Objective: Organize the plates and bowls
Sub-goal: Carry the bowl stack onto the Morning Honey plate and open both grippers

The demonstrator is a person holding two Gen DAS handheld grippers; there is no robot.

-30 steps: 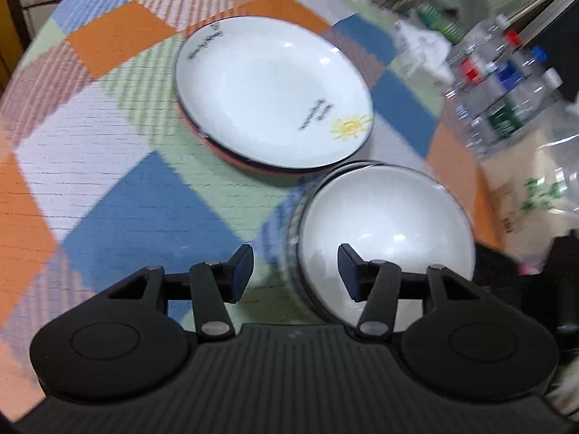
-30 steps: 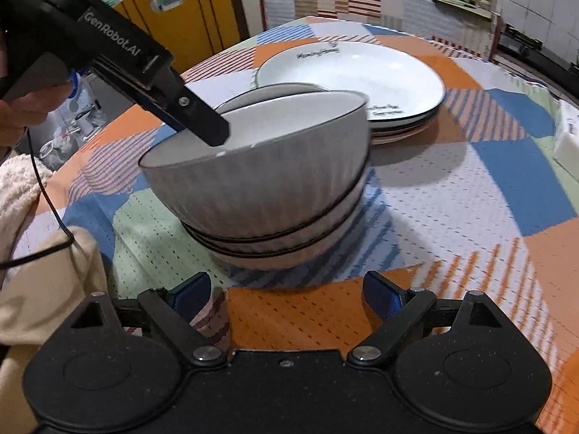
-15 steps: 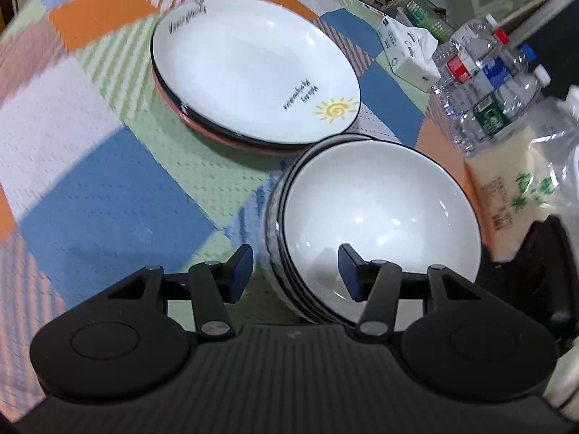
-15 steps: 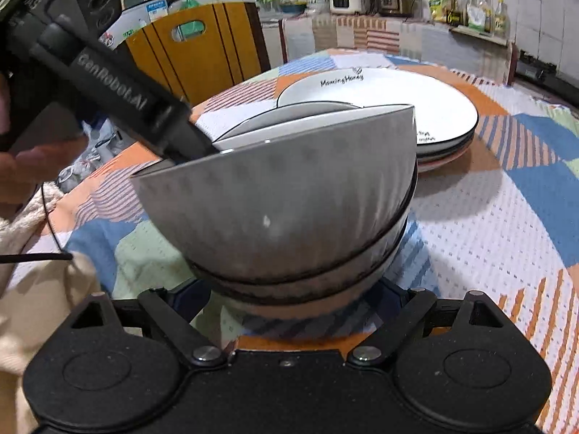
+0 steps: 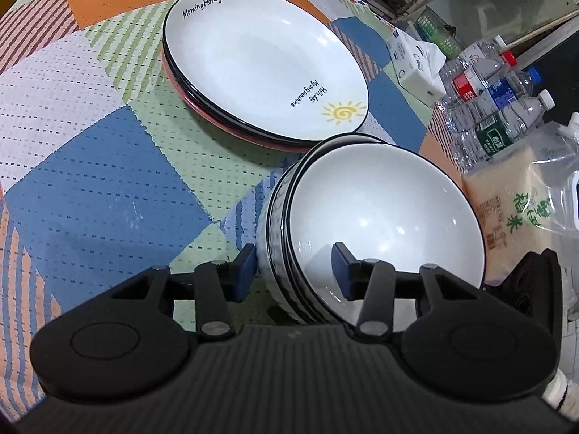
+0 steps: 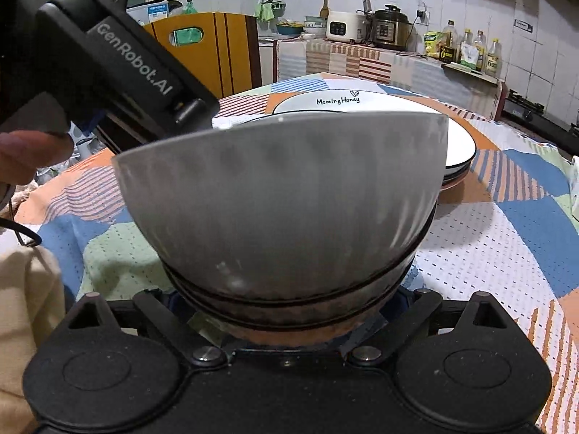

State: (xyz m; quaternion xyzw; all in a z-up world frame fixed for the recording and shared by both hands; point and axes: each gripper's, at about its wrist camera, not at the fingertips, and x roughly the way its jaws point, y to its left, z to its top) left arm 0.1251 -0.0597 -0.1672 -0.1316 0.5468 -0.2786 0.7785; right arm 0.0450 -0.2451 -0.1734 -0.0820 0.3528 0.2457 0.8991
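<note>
On the patchwork-clothed counter (image 5: 108, 188), a stack of bowls (image 5: 380, 224) just beside a stack of plates (image 5: 264, 68), top plate white with a sun drawing. Left tongs (image 5: 295, 271) astride the near rim of the stack of bowls, one blue pad outside against the ribbed wall, the other inside the top bowl; just been closing, firm pressing not clear. Right tongs (image 6: 286, 311) low at the base of the stack of bowls, fingers spread wide to either side, tips hidden behind it, contact unclear. Water bottles (image 5: 495, 108) and a tissue pack (image 5: 416, 65) off past the edge.
</note>
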